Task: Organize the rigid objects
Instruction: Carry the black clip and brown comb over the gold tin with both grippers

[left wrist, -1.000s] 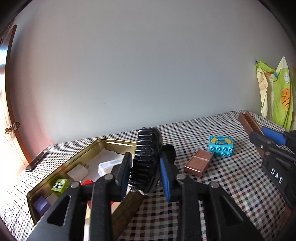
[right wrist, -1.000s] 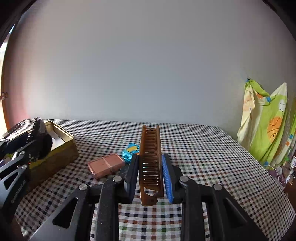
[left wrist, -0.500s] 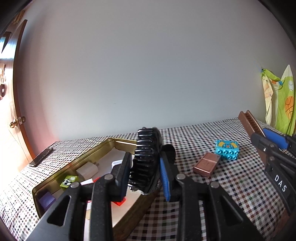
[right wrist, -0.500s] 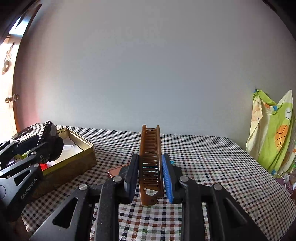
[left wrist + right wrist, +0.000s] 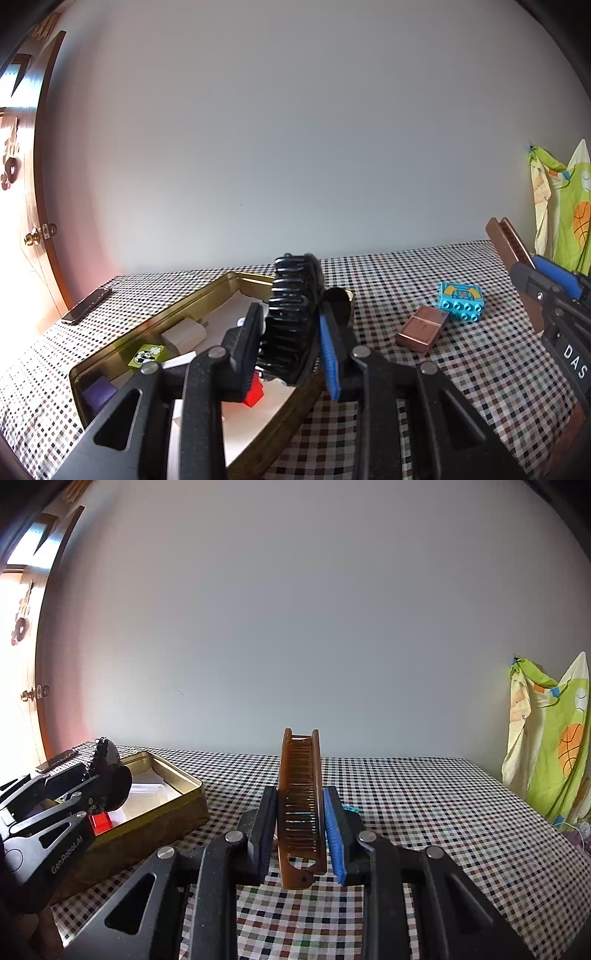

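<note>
My left gripper (image 5: pixel 290 317) is shut on a black claw hair clip (image 5: pixel 291 314) and holds it above the right part of an open gold tin (image 5: pixel 155 325). The tin holds a white charger, a green panda block, a purple block and a red block (image 5: pixel 254 393). My right gripper (image 5: pixel 300 801) is shut on a brown folding comb (image 5: pixel 300 794), held upright above the table to the right of the tin (image 5: pixel 173 805). A brown rectangular case (image 5: pixel 423 328) and a turquoise toy brick (image 5: pixel 460 301) lie on the checked cloth.
A dark phone (image 5: pixel 86 304) lies at the far left edge of the table. A wooden door (image 5: pixel 22 206) stands on the left. A green and yellow cloth (image 5: pixel 550 738) hangs at the right. The wall is close behind the table.
My left gripper has carried the hair clip left and over the tin. My right gripper has swung left toward the tin with the comb; the case and brick are now hidden in its view.
</note>
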A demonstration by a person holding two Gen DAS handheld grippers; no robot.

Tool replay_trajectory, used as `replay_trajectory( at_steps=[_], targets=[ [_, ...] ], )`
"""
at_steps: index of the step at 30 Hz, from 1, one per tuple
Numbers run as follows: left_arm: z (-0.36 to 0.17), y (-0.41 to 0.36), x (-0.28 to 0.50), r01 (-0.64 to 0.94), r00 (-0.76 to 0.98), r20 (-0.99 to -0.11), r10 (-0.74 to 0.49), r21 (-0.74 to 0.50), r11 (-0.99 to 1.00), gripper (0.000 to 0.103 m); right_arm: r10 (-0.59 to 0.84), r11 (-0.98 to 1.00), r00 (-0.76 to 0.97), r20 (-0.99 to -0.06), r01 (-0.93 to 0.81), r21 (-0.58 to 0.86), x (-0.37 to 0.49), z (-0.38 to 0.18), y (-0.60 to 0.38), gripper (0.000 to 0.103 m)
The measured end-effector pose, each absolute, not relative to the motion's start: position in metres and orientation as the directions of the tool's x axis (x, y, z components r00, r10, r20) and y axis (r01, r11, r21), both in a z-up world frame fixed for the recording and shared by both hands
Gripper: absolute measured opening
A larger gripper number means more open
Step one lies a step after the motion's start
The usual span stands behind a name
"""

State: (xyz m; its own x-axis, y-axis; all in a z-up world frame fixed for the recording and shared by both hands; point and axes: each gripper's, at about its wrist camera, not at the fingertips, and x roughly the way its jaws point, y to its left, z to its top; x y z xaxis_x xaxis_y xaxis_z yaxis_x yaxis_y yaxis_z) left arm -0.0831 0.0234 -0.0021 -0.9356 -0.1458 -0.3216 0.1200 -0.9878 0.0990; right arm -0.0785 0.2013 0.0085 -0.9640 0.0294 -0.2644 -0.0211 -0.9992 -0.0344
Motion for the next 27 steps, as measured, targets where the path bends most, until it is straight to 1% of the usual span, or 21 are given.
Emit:
replay_trajectory(
  at_steps=[27],
  targets=[
    [0.001, 0.005, -0.066, 0.163, -0.94, -0.293, -0.174, 0.065, -0.985, 0.029, -0.047, -0.994, -0.969, -0.242, 0.07, -0.087, -0.073, 0.009, 0.164, 0.028]
  ],
)
